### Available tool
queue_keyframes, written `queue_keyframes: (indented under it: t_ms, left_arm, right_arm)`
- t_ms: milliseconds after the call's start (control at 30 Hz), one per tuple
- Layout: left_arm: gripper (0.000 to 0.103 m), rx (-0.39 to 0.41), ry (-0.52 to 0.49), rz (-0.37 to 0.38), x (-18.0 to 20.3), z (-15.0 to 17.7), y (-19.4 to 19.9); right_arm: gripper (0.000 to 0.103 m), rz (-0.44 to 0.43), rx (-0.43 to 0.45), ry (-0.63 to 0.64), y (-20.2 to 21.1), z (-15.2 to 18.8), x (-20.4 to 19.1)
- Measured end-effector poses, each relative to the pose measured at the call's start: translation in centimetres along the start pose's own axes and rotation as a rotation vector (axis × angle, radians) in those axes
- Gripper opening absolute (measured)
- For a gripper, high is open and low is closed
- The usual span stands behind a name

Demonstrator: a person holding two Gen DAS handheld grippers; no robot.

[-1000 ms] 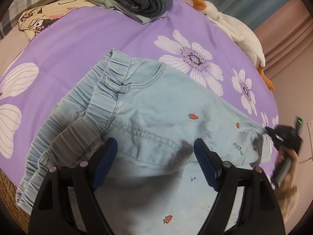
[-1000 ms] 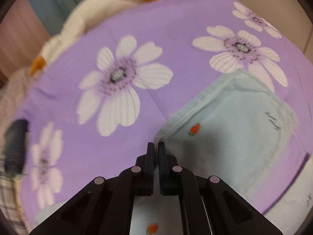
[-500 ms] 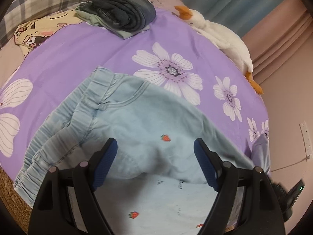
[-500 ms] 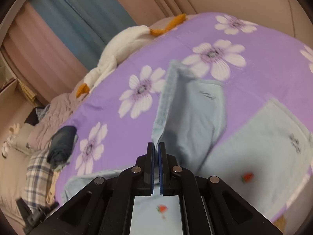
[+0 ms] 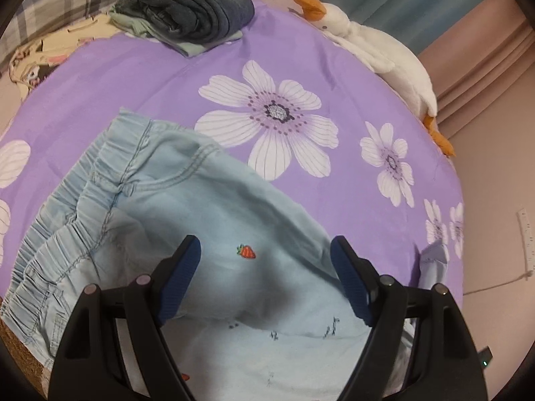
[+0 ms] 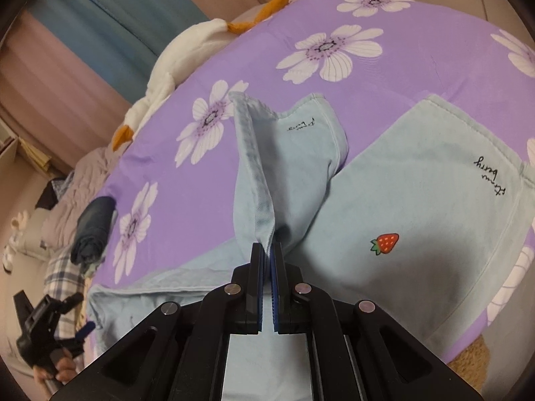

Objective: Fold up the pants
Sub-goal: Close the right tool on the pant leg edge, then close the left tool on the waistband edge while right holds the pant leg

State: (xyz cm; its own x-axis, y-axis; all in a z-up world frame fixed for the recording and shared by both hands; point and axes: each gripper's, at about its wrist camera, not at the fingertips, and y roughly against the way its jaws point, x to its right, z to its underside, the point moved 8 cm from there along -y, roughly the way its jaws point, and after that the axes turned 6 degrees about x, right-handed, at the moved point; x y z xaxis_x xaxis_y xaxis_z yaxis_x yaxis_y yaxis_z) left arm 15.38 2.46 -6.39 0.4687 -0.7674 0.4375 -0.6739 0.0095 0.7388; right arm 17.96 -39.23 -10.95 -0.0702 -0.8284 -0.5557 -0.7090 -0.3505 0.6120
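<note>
Light blue pants (image 5: 187, 200) with small strawberry prints lie on the purple flowered bedspread (image 5: 150, 77), their elastic waistband at the left. My left gripper (image 5: 265, 260) hovers over the hip area, open, with nothing between its blue pads. In the right wrist view, my right gripper (image 6: 268, 249) is shut on the hem of one pant leg (image 6: 267, 173) and holds it lifted above the other leg (image 6: 434, 200), which lies flat. The left gripper (image 6: 50, 327) shows at the lower left of that view, held by a hand.
A stack of folded dark clothes (image 5: 194, 10) sits at the far side of the bed, beside a plaid pillow (image 5: 50, 3). A white plush goose (image 5: 378, 53) lies along the far right edge, in front of curtains. A brown mat edge (image 6: 468, 354) shows below the bedspread.
My right gripper has raised the leg hem off the bed and carried it back over the pants. My left gripper has drawn back and up, so more of the bed shows.
</note>
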Motion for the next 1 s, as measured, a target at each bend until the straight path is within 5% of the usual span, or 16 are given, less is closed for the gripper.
queue_keyframes:
  t_ms: [200,467,633,833,1000]
  left_arm:
    - [0.07,-0.044,-0.036,-0.015,2.1,0.0,-2.7]
    - [0.012,-0.168,-0.029,-0.006,3.0,1.5,-7.6]
    - [0.007,-0.116,-0.003,0.054,2.9,1.5,-5.5]
    - [0.007,0.005,-0.022,0.203,3.9,1.3,2.4]
    - [0.007,0.056,-0.084,0.259,3.8,4.2,7.0]
  right_arm:
    - [0.004,0.003,0.005,0.023,0.1,0.3,0.1]
    - [0.004,-0.008,-0.01,0.024,-0.1,0.8,0.2]
    - [0.004,-0.005,-0.014,0.027,-0.2,0.9,0.1]
    - [0.004,-0.01,0.01,0.029,0.7,0.3,-0.1]
    - [0.004,0.004,0.043,0.04,1.8,-0.1,-0.3]
